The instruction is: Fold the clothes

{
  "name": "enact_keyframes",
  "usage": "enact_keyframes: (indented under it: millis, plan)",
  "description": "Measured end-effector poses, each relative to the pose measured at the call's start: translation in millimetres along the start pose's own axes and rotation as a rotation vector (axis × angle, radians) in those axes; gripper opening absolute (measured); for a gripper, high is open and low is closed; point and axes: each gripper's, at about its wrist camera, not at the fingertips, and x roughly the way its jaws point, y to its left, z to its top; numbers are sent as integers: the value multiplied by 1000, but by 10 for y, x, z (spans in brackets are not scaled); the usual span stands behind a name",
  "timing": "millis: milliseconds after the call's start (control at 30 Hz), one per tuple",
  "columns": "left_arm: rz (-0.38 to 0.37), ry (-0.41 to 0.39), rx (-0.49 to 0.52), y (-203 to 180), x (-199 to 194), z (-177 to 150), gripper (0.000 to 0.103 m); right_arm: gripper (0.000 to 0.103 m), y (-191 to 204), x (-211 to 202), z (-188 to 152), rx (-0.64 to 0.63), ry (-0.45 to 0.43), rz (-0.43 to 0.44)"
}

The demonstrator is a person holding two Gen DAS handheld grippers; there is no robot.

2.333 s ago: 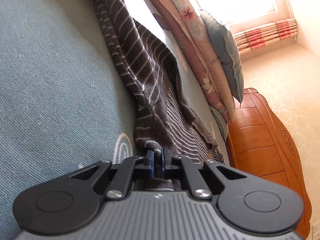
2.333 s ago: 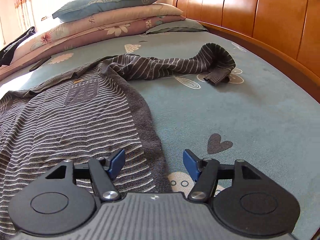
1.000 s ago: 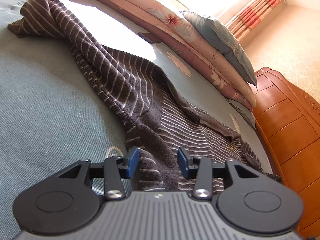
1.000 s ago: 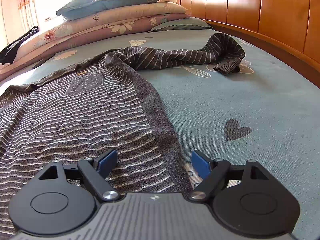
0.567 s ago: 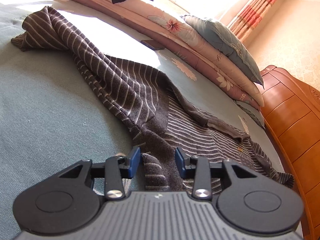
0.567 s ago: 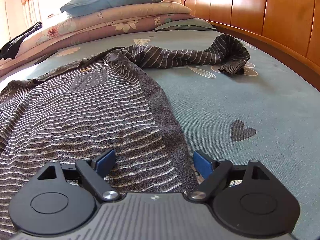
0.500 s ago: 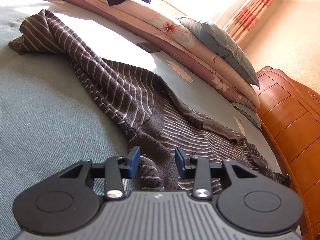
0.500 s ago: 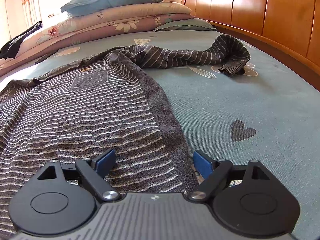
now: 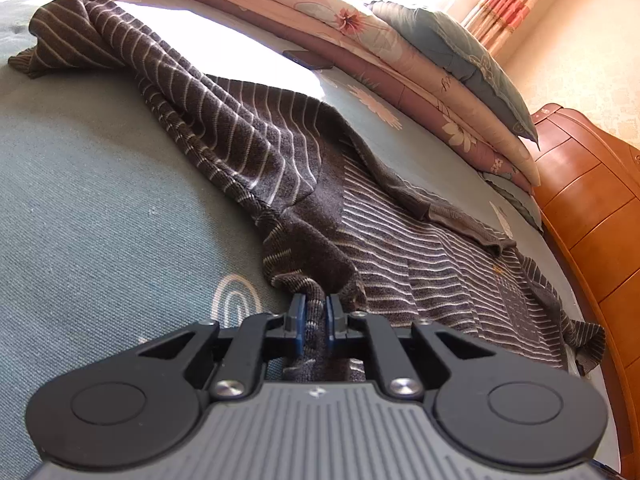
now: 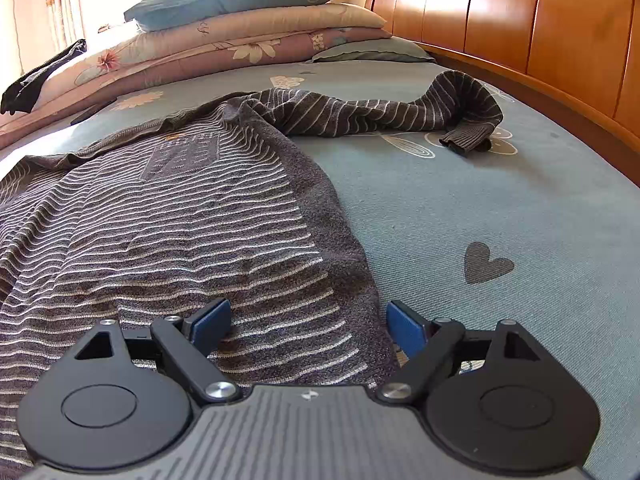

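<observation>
A dark grey sweater (image 9: 420,264) with thin pale stripes lies spread on the blue-green bed sheet (image 9: 100,208). My left gripper (image 9: 314,316) is closing and its blue pads pinch a bunched bottom corner of the sweater. One sleeve (image 9: 100,44) trails off to the upper left. In the right wrist view the sweater (image 10: 180,216) covers the left half of the sheet, and its other sleeve (image 10: 400,114) curls to the far right. My right gripper (image 10: 308,322) stands open, its fingers straddling the sweater's side edge at the hem without pressing it.
Stacked pillows and folded quilts (image 10: 240,28) line the far side of the bed, with a black garment (image 10: 36,76) on them. A wooden headboard (image 10: 540,28) runs along the right. A dark flat device (image 9: 308,60) lies near the quilts.
The left gripper's jaws have come together on the sweater's corner, bunching the fabric between the pads. The right gripper has stayed wide and still.
</observation>
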Motion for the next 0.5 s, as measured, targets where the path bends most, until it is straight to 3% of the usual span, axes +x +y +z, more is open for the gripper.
enact_keyframes:
  millis: [133, 167, 233, 400, 500]
  plan:
    - [-50, -67, -63, 132, -235, 124, 7, 88, -15, -3, 5, 5, 2, 7]
    - [-58, -84, -89, 191, -284, 153, 3, 88, -14, -2, 4, 5, 2, 7]
    - [-15, -116, -75, 232, -330, 175, 0, 88, -9, 0, 2, 2, 1, 6]
    - [-156, -43, -203, 442, -207, 185, 1, 88, -3, -36, 19, -6, -25, -6]
    - [-166, -42, -220, 464, -167, 177, 14, 88, -33, -148, 79, -16, -100, -26]
